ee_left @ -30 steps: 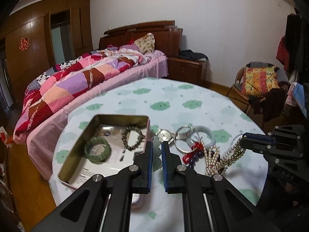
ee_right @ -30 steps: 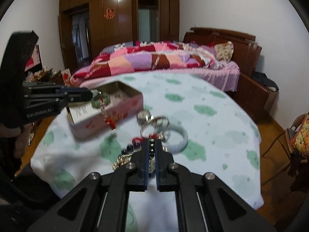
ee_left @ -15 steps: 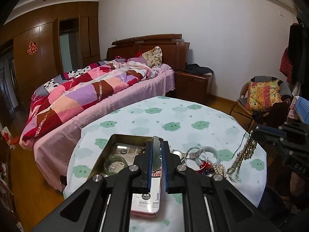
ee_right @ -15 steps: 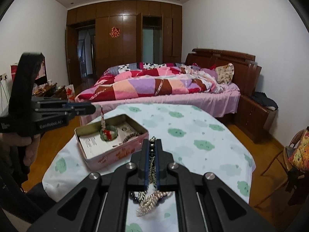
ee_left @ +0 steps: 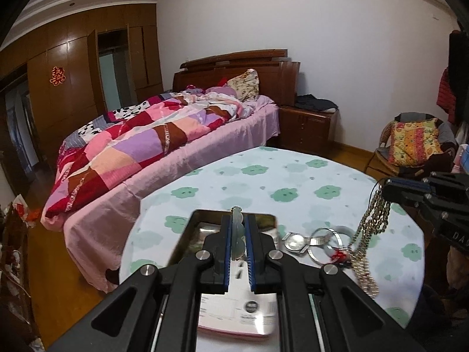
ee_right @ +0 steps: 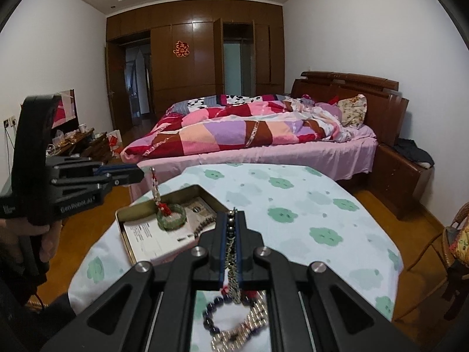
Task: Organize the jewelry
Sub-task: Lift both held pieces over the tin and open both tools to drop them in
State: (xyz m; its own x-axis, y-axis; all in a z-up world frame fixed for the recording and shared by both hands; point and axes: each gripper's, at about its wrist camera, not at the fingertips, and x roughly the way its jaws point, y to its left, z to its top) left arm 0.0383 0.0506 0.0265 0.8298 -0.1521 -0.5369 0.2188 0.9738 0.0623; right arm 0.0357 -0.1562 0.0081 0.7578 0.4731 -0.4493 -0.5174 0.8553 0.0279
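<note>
My left gripper [ee_left: 237,228] is shut on a pale green pendant [ee_left: 238,236] whose beaded red-tasselled string [ee_right: 156,190] hangs down over the open tin box [ee_right: 129,214]. The left gripper also shows in the right wrist view [ee_right: 137,174]. A green bangle [ee_right: 171,218] and a dark bead bracelet [ee_right: 205,226] lie in the tin. My right gripper [ee_right: 231,220] is shut on a gold and silver bead necklace [ee_left: 370,228], lifted above the table; its lower end [ee_right: 243,328] hangs beside a dark bead bracelet [ee_right: 212,316]. A watch [ee_left: 294,240], a silver ring [ee_left: 322,234] and a pale bangle [ee_left: 346,230] lie on the table.
The round table [ee_left: 293,176] has a white cloth with green clouds. A bed with a patchwork quilt [ee_left: 152,146] stands just behind it. A chair with a cushion [ee_left: 416,143] is at the right. A nightstand [ee_right: 401,176] stands beside the bed.
Both grippers have risen from the table. The left lifted the pendant and carried it over the tin box. The right lifted the bead necklace clear of the jewelry pile.
</note>
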